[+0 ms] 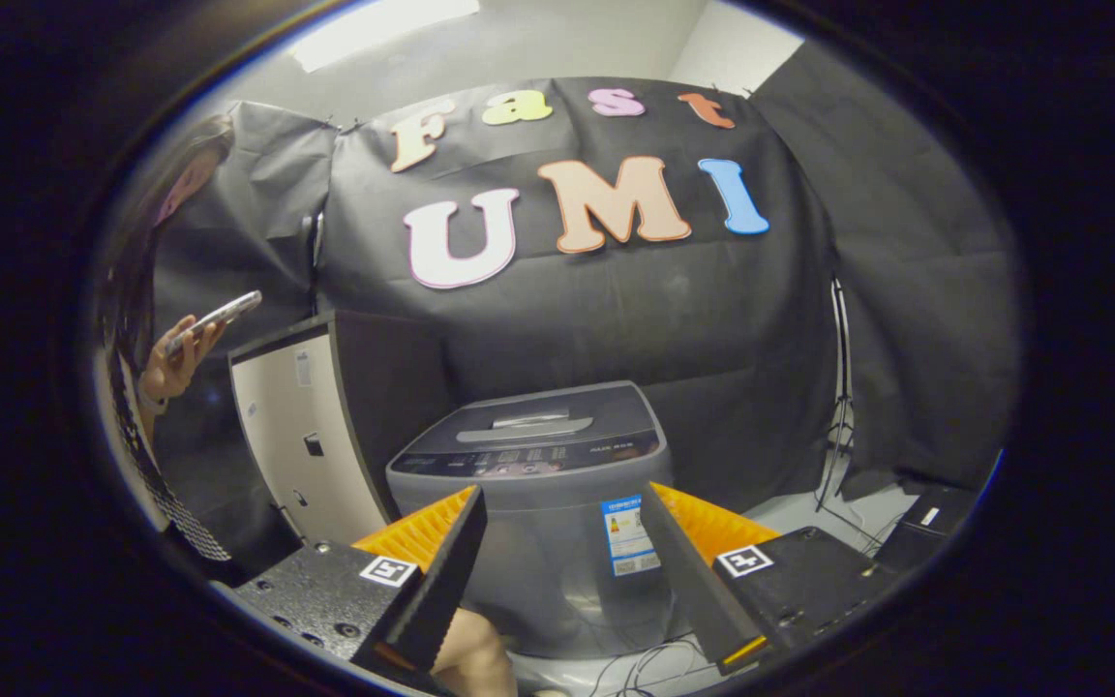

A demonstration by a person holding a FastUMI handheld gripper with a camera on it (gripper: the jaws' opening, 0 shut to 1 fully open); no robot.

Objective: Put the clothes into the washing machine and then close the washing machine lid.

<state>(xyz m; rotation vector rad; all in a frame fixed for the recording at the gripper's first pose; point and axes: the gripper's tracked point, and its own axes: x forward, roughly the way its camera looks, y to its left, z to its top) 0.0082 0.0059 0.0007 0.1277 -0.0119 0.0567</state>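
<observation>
Gripper (565, 503) held up in the air w/ fingers spread wide, nothing between them and nothing touched — both fingers (441, 571) angle outward, tips apart on either side of the washing machine (538, 503) as seen from the gripper view. Washer sits ahead of and beyond the fingers, roughly centred in the gap; it's a grey top-loader, upright on the floor, lid (530, 426) down flat w/ a handle recess across the top and a control strip along the front edge. A sticker (628, 535) is on the machine's front panel, just beside the right finger. No clothes can be made out; whether any are inside the drum can't be told w/ the lid shut. Left of the washer stands a pale cabinet (301, 445) w/ a dark side, near the machine but apart from it. Further left a person stands at the side, one hand (170, 363) raised holding a phone (219, 315), patterned sleeve below. Black cloth wall (616, 319) hangs behind the washer & cabinet. To the right, a thin stand (843, 407) runs up along the cloth, and a dark box (925, 523) lies on the floor past the right finger. Loose cables (645, 668) trail on the pale floor in front of the machine's base — under the fingers.
</observation>
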